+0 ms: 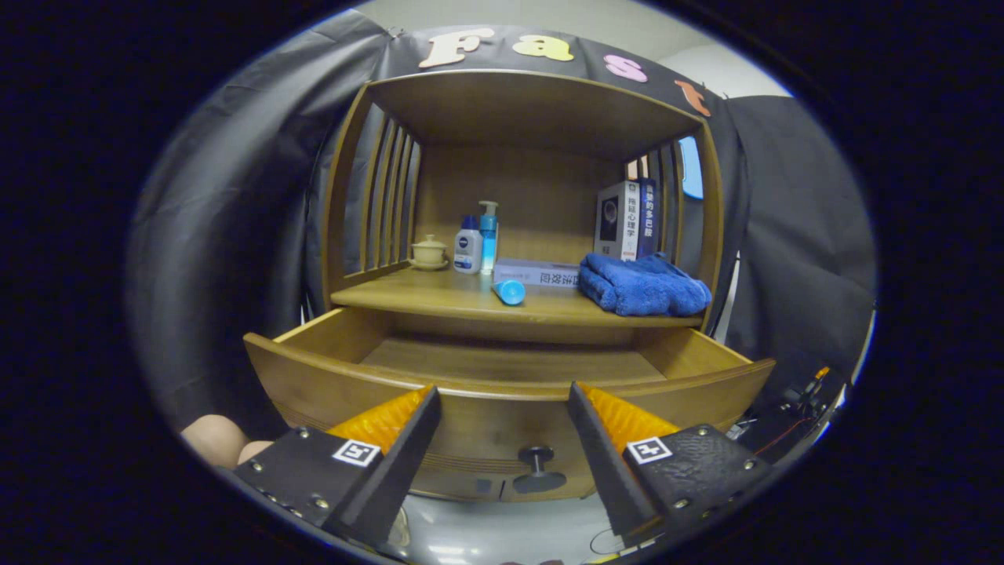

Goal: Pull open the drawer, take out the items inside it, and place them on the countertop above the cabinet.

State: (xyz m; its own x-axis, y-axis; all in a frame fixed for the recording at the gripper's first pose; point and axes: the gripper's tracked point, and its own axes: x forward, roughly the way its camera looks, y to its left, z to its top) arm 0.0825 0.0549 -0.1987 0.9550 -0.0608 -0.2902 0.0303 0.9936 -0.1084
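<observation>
Drawer (502, 369) is seen pulled open, just ahead of the gripper (502, 396); its curved front sits between and just beyond the fingertips, with the dark knob (536, 455) lower down between the two fingers. The fingers are spread wide, nothing gripped. The wooden floor visible inside the drawer is bare. On the countertop (471, 302) above, well beyond the fingers, are noted a folded blue towel (643, 286), a blue tube (510, 292) lying down, a flat box (537, 272), two bottles (477, 239), a lidded cup (429, 251) and upright books (625, 220).
</observation>
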